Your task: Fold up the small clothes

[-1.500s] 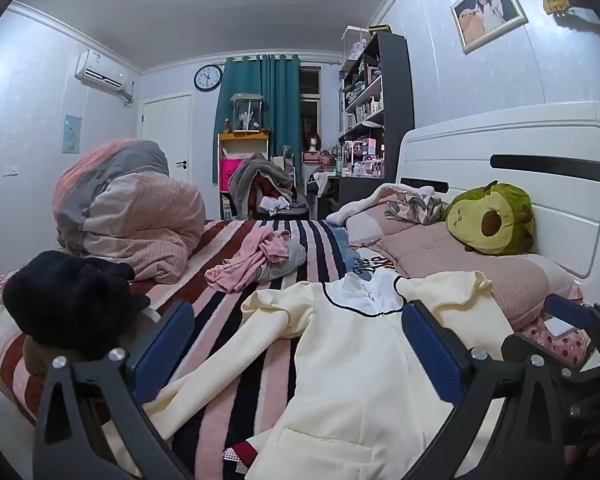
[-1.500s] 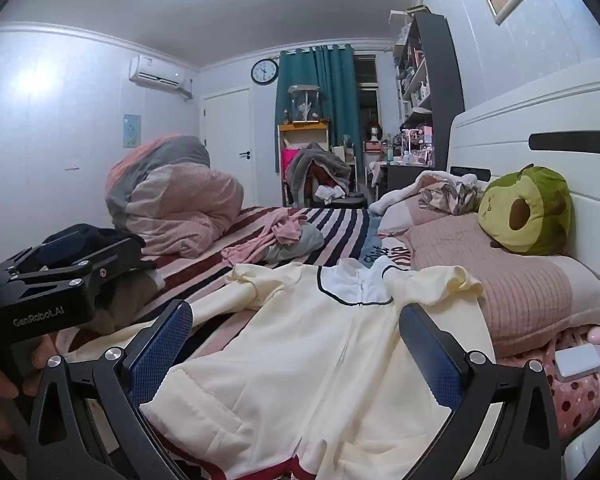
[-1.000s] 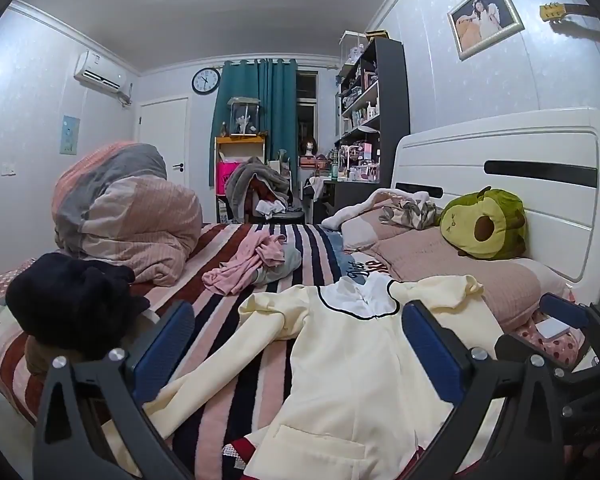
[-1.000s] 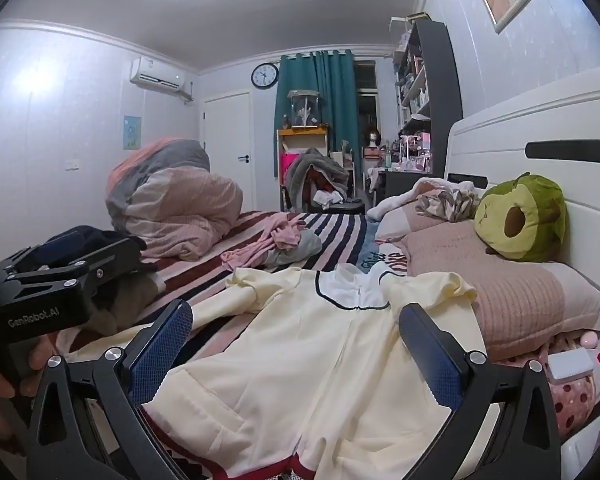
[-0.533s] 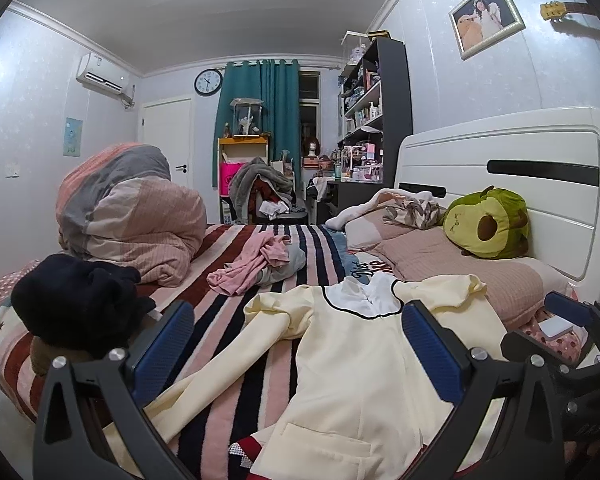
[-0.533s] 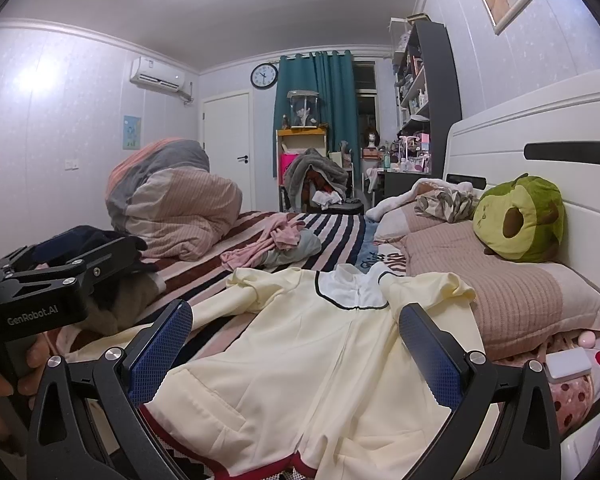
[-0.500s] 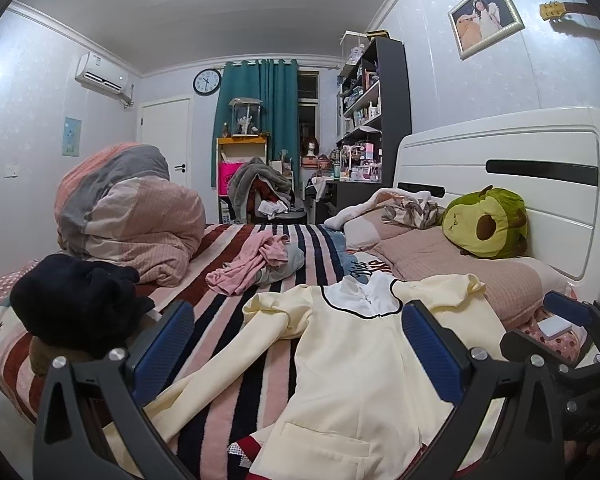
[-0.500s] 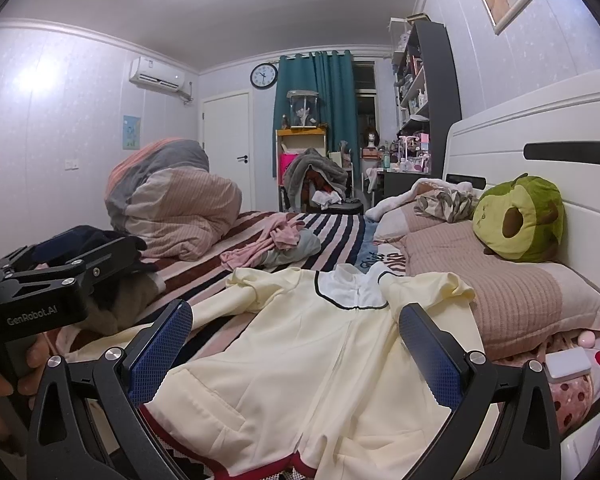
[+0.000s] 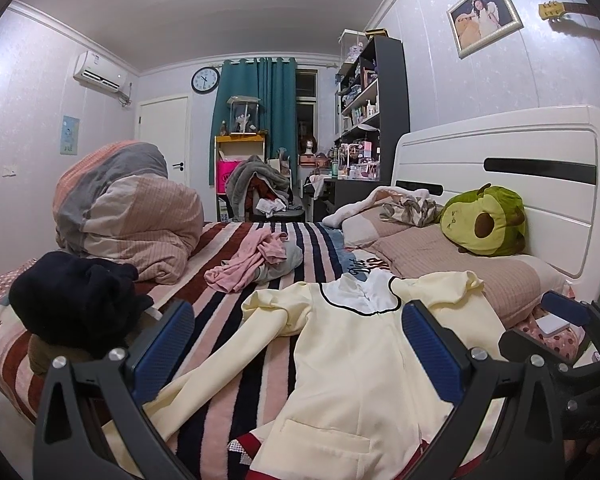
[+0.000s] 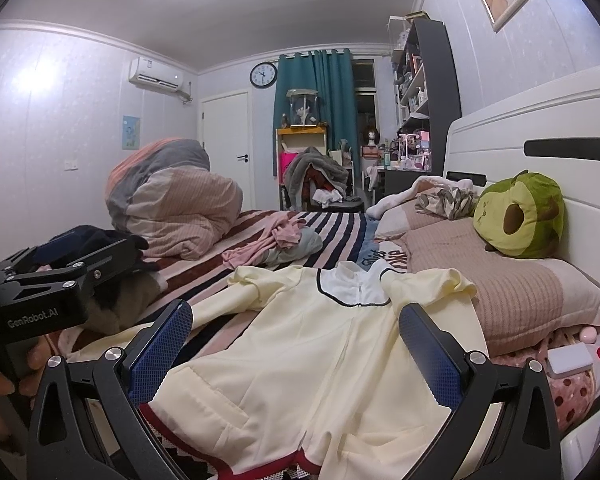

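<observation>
Cream fabric fills the foreground: a pale yellow dress [image 9: 352, 364] with a white, black-piped collar lies face up and spread flat on a striped bed [image 9: 236, 364], collar toward 12 o'clock, hem with its dark red trim nearest the cameras. One long sleeve runs out toward 8 o'clock across the stripes. The left claw [image 9: 298, 346] hovers over the lower part of the dress with its blue-padded fingers [image 9: 162, 346] set wide apart and nothing between them. The right claw [image 10: 296, 344] hangs over the same garment, likewise spread wide and empty; from its view the other tool's black body sits at 9 o'clock, gripped by a hand [image 10: 4, 380]. Beyond the collar, at 11 o'clock, a crumpled pink garment [image 9: 248, 260] rests on the stripes, well apart from the dress. A rolled pink-and-grey duvet [image 9: 124, 208] sits at 10 o'clock, a dark bundle [image 9: 72, 304] at 9 o'clock. An avocado plush [image 9: 484, 220] leans on the pillows by the white headboard [image 9: 500, 152] at 2 o'clock.
</observation>
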`<state>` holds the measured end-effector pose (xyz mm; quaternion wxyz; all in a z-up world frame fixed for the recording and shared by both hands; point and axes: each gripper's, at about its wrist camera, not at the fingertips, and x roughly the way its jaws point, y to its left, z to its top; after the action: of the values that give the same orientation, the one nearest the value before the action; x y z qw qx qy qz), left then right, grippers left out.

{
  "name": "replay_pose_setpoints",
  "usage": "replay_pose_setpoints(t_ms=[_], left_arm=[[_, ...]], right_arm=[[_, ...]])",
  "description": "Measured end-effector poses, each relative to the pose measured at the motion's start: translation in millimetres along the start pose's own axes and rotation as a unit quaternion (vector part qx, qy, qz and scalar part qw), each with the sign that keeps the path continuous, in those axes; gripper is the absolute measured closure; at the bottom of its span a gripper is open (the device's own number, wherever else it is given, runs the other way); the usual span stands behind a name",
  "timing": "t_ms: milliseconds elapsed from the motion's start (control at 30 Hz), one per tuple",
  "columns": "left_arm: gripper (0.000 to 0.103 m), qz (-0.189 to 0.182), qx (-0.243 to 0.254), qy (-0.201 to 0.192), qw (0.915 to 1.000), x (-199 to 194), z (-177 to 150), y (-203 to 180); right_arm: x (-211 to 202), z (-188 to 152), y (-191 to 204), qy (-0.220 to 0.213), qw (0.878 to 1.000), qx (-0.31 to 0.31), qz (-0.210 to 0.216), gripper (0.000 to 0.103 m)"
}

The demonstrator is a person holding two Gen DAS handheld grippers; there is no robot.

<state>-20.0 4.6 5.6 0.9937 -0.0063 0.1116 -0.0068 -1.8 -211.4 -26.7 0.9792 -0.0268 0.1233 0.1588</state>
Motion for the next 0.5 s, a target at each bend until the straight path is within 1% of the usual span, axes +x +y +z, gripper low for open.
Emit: replay_pose_setpoints(t_ms=[300,367,500], left_arm=[[0.001,-0.005,-0.005,0.000,1.0000,-0.3,-1.1,-0.3],[0.001,-0.011,-0.010,0.004,0.9999,0.2,-1.4,-0.5],[0.001,-0.013,-0.012,0.005,0.9998,-1.3,0.8,-0.6]], right_arm=[[0.8,0.6,0.6,0.001,1.000,0.000,-0.001,0.001],[0.9,0.6,0.9,0.002,1.000,0.001,0.002,0.001],[-7.2,-4.8,9.9,-0.003,1.000,0.004,0.008,0.001]])
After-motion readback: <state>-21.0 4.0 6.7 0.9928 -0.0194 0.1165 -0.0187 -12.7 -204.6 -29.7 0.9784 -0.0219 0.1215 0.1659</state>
